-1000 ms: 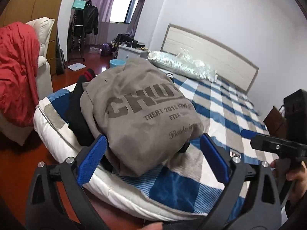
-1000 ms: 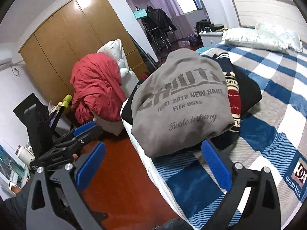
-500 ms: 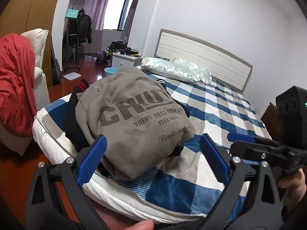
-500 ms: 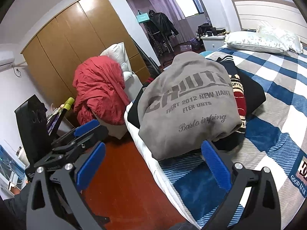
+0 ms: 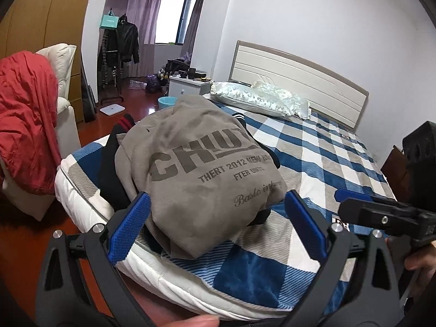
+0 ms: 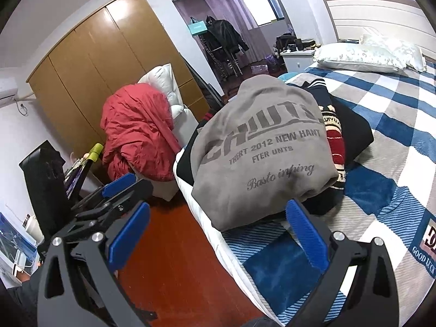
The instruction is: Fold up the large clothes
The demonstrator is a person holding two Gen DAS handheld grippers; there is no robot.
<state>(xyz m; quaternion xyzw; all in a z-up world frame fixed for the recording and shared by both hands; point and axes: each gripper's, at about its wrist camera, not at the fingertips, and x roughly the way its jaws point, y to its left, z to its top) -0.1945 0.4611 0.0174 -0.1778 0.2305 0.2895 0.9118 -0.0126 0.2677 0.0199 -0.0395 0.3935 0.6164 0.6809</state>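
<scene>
Folded grey printed sweatshirt (image 5: 201, 174) piled on dark clothes (image 6: 351, 133), blue-checked bed (image 5: 321, 147), left gripper (image 5: 216, 226) and right gripper (image 6: 218, 234) held spread, nothing clamped

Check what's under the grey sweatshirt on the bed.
Under the grey sweatshirt lie dark garments, one with a red and cream pattern, on the plaid bedspread. How many garments lie beneath is hidden.

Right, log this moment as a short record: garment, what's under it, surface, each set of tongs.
garment: grey sweatshirt, printed lettering, heaped on top of the pile
under it: dark clothes, one with a red and cream pattern
surface: checked bedspread, pile near the bed's corner
left tongs: open, empty, short of the sweatshirt
right tongs: open, empty
nearby: red garment draped on a white armchair
</scene>
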